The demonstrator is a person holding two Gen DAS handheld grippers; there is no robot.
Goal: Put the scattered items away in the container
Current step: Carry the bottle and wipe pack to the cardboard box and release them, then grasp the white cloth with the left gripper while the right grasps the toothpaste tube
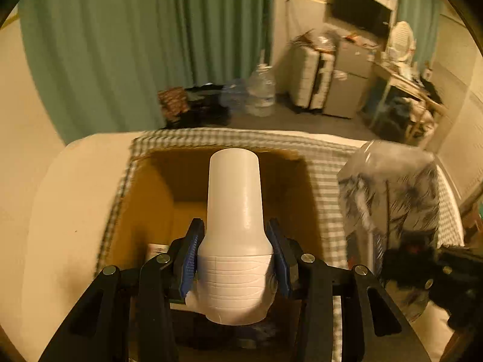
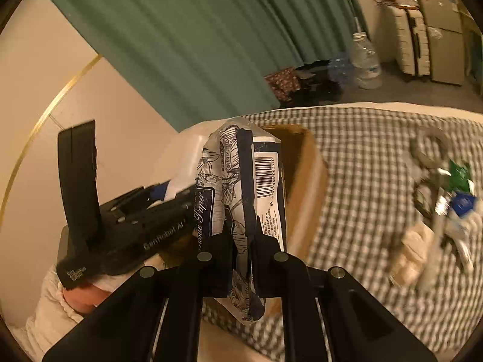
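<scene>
**Bottle and tissue pack both held at the box**

Bottle sits clamped in the left gripper; the blue pads press on both sides of its ribbed body. Its long axis runs forward along the fingers, with the narrow end pointing away. The open box lies directly below and ahead, so the bottle is already over the opening; I judge that lowering and releasing would put it inside. The tissue pack hangs to the right, beside the box rim, over the checked cloth.

From the right wrist, the right gripper is closed on the tissue pack, which stands upright between the fingers. The box lies just behind it and slightly to the right. The left gripper is on the left, nearer to the box opening. More items lie scattered on the cloth, well apart to the right, blurred.
</scene>
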